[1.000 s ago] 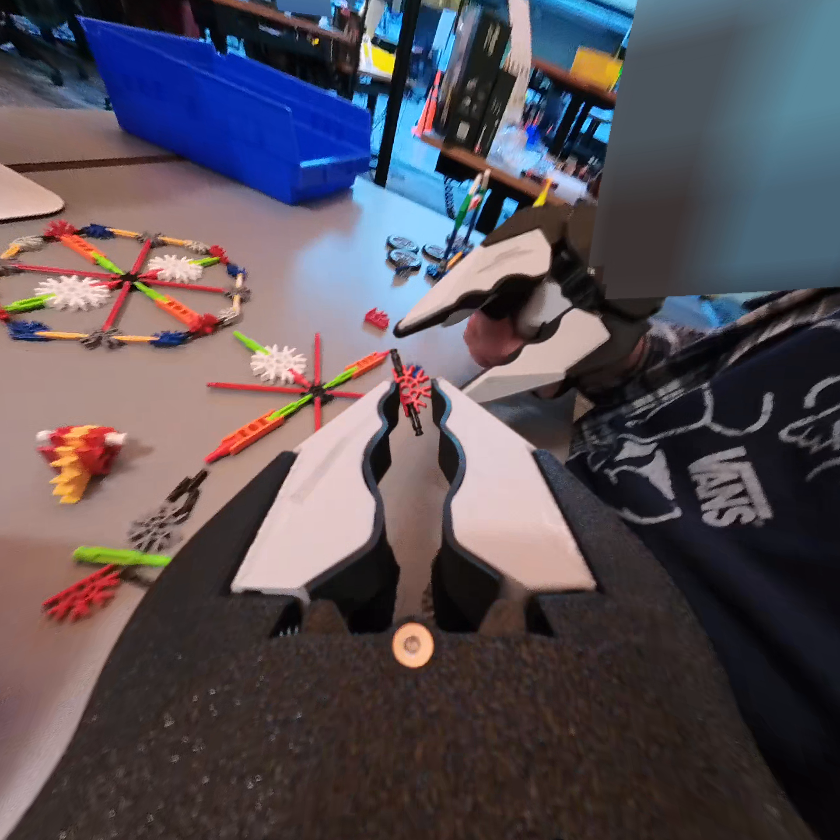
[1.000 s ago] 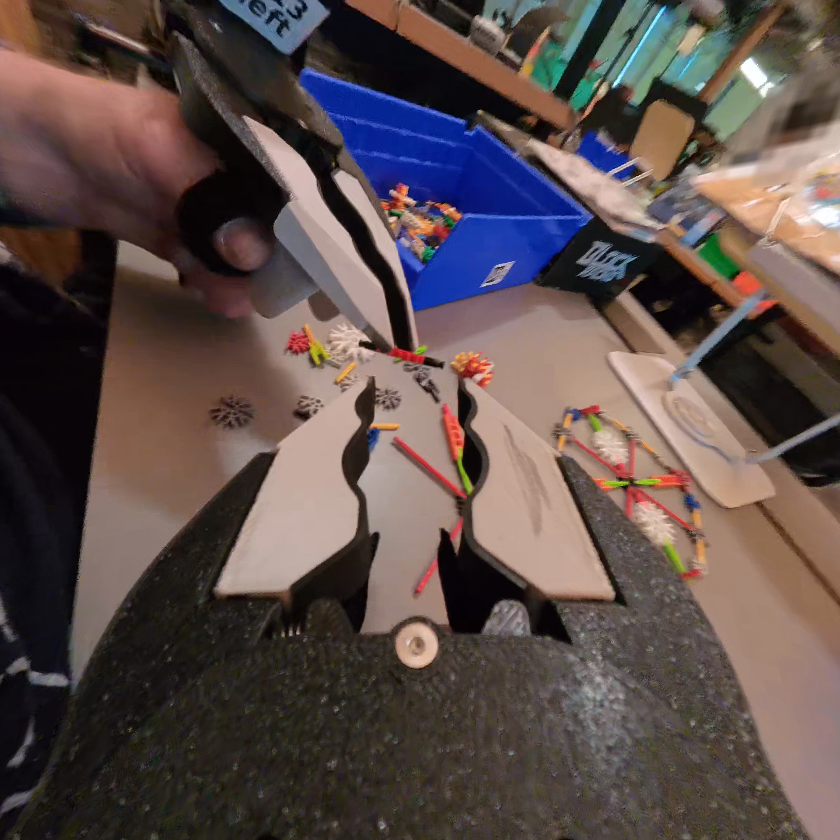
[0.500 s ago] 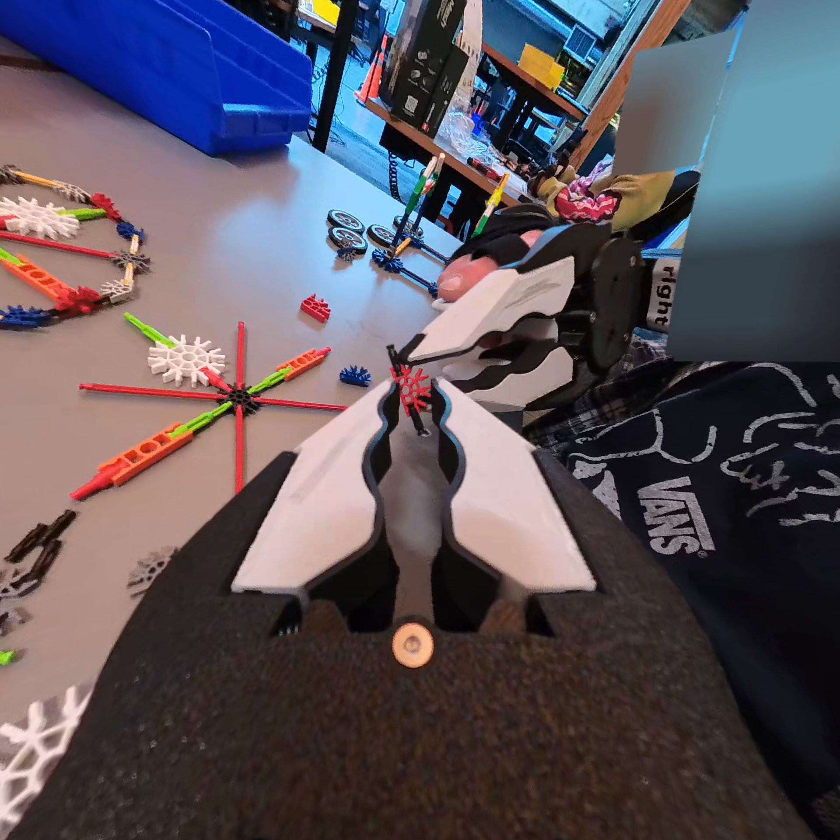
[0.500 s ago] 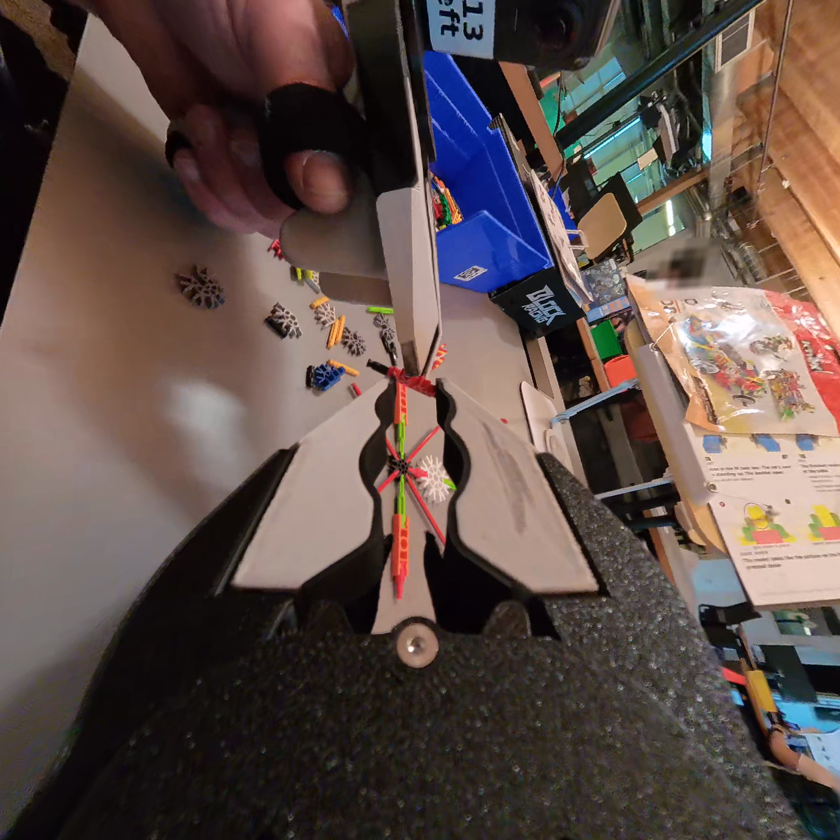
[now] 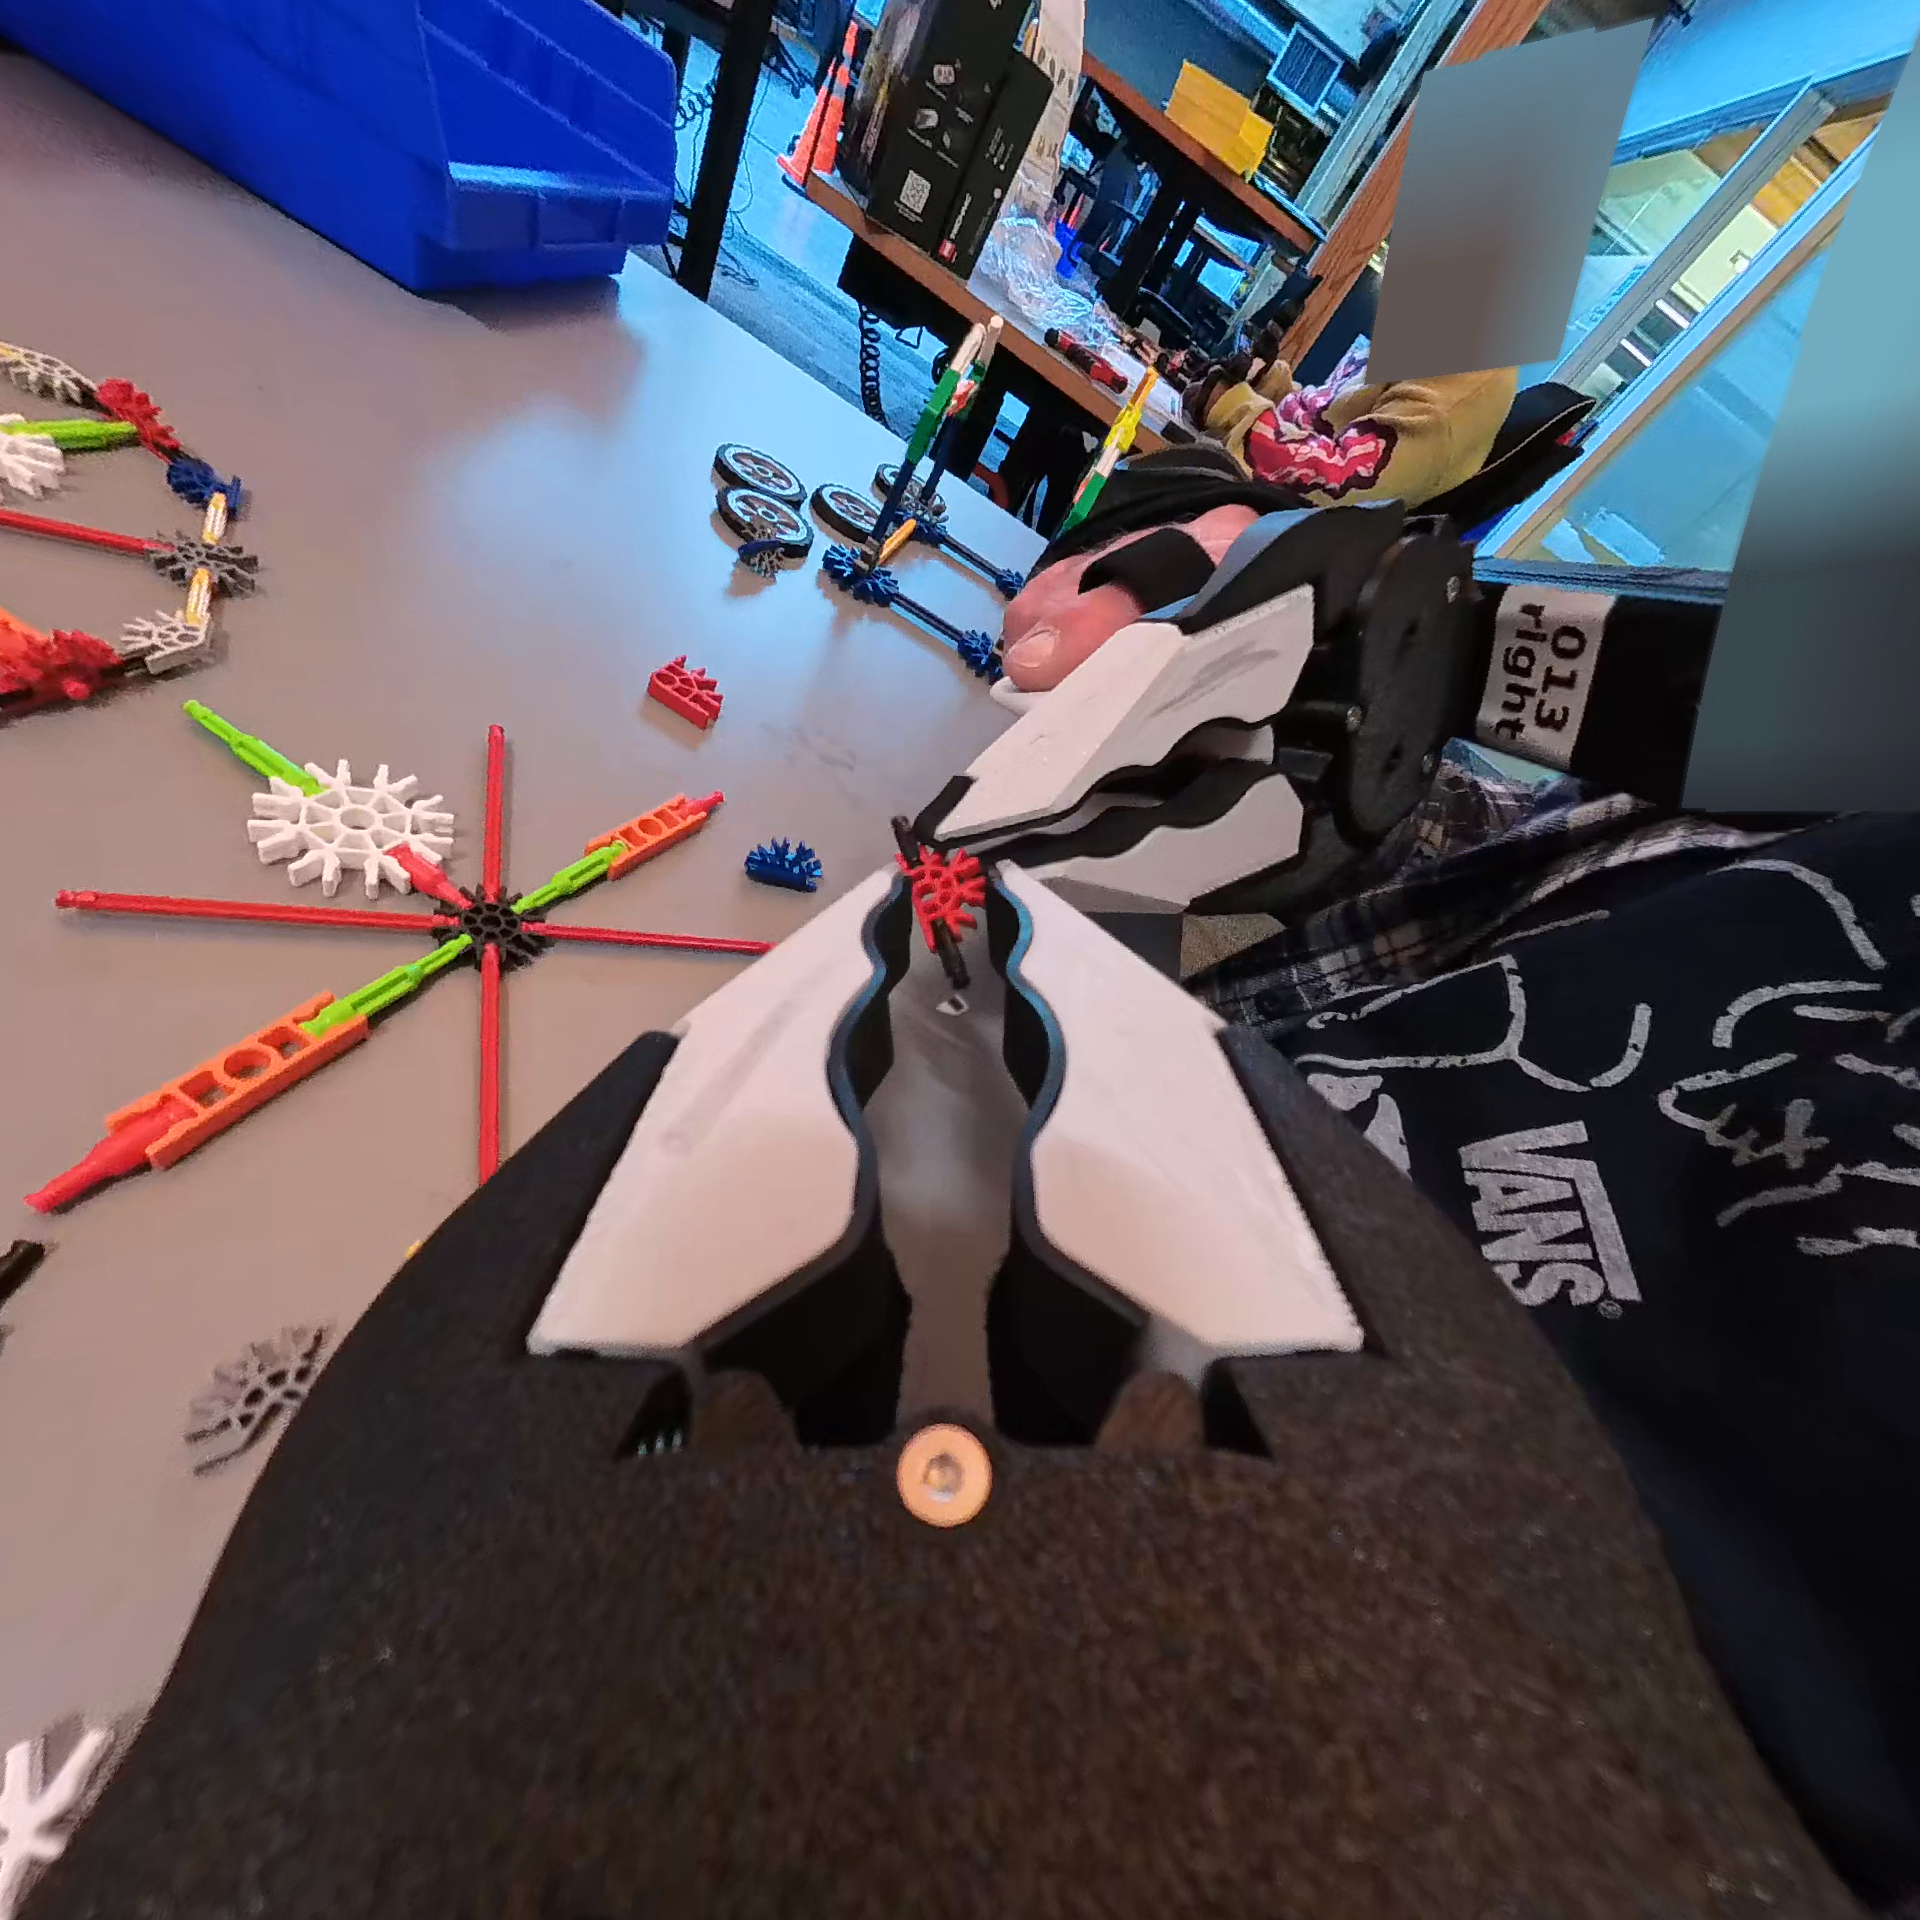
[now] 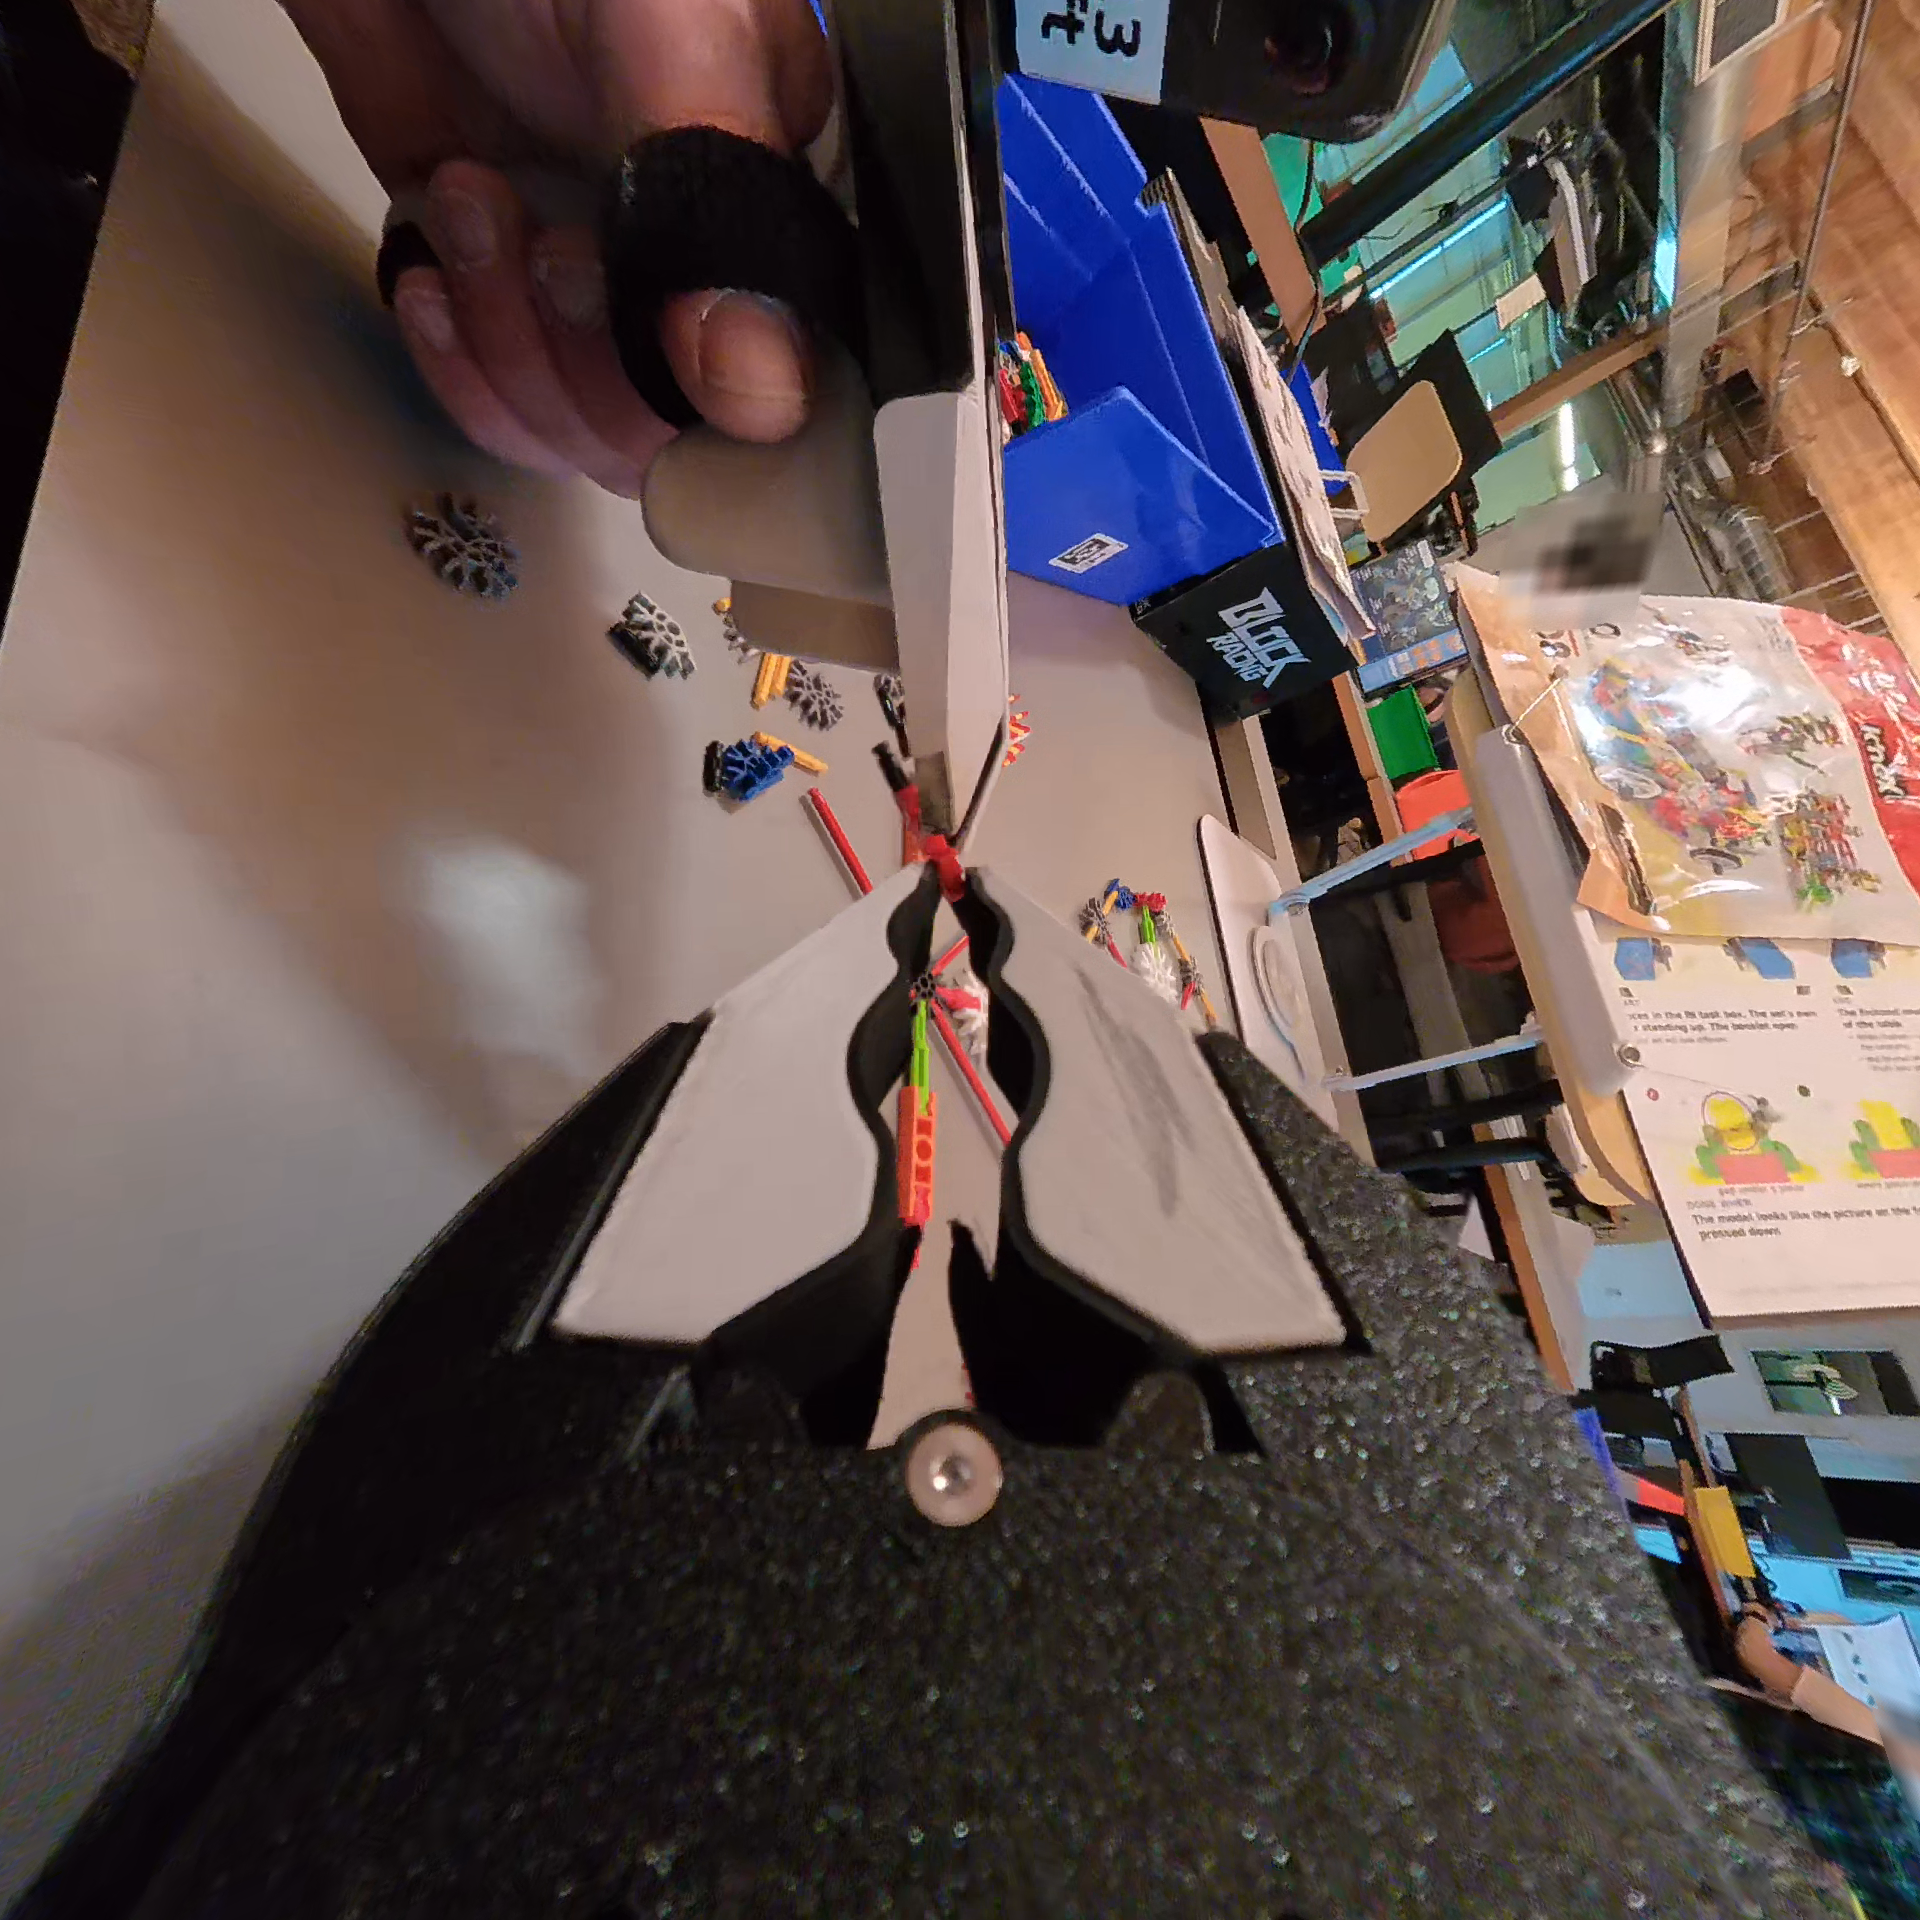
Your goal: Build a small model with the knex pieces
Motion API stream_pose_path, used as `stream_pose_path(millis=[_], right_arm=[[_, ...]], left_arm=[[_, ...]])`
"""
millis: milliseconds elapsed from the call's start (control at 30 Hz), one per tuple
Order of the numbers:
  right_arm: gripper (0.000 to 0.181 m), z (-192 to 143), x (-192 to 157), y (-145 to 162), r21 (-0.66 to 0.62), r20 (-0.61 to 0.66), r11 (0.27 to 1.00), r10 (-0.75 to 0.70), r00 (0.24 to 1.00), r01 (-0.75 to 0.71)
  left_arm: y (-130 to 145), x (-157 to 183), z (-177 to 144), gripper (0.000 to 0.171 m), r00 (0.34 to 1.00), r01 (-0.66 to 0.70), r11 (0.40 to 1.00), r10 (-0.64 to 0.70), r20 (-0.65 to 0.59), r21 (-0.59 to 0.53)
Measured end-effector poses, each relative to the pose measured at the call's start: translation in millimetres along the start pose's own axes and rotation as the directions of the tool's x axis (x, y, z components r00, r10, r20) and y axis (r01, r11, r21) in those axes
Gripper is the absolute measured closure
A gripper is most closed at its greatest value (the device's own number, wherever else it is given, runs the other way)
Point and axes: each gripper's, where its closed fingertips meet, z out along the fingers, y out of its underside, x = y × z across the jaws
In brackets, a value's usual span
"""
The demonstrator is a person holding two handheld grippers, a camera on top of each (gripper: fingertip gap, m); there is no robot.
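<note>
My left gripper [image 5: 943, 902] is shut on a red snowflake connector [image 5: 945, 883] with a short black rod [image 5: 951, 961] through it, held above the grey table [image 5: 520, 436]. My right gripper [image 6: 945, 883] meets it tip to tip from the right and is shut on the same red connector [image 6: 943, 864]. In the left wrist view the right gripper's fingertips [image 5: 961, 821] rest on the top of the connector. In the right wrist view the left gripper [image 6: 940, 774] comes down from above, with a hand [image 6: 582, 312] on it.
A star of red, green and orange rods on a black hub [image 5: 488, 920] lies on the table with a white snowflake [image 5: 348, 826]. Loose blue [image 5: 781, 864] and red [image 5: 686, 691] connectors, wheels [image 5: 764, 499] and a blue bin [image 5: 416, 135] lie beyond. An instruction sheet [image 6: 1766, 1091] stands right. The tips of both grippers are at nearly the same place.
The right gripper has swung in to the left gripper's tips and closed on the red connector. The left gripper has kept its hold and turned toward the table's edge.
</note>
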Motion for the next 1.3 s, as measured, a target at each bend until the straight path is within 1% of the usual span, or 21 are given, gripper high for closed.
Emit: stream_pose_path(millis=[300,533,733,867,1067,1167,1300], right_arm=[[0.179,-4,3,3,-0.001,0.004,1.000,0.024,1.000,-0.024],[0.178,-6,5,7,-0.006,0.009,0.999,0.047,0.999,-0.047],[0.179,-8,5,13,-0.019,0.018,0.996,0.084,0.996,-0.084],[0.179,-9,8,21,-0.036,0.022,0.989,0.142,0.990,-0.141],[0.178,-10,12,50,-0.140,0.021,0.951,0.281,0.959,-0.276],[0.178,-13,11,69,-0.212,0.031,0.911,0.368,0.929,-0.353],[0.179,-21,1,92,-0.311,0.073,0.847,0.475,0.877,-0.432]], left_arm=[[-3,1,3,0.157,1.000,-0.022,1.000,0.022,0.000,0.016],[-7,2,3,0.153,1.000,-0.029,0.999,0.029,-0.001,0.034],[-11,-4,-1,0.149,0.999,-0.044,0.998,0.043,0.032,0.040],[-14,-11,-7,0.148,0.996,-0.059,0.997,0.056,0.066,0.043],[-10,-29,-15,0.148,0.977,-0.125,0.992,0.127,0.169,-0.024],[-9,-37,-22,0.148,0.962,-0.158,0.985,0.169,0.213,-0.065],[-5,-52,-43,0.148,0.916,-0.220,0.961,0.262,0.303,-0.167]])
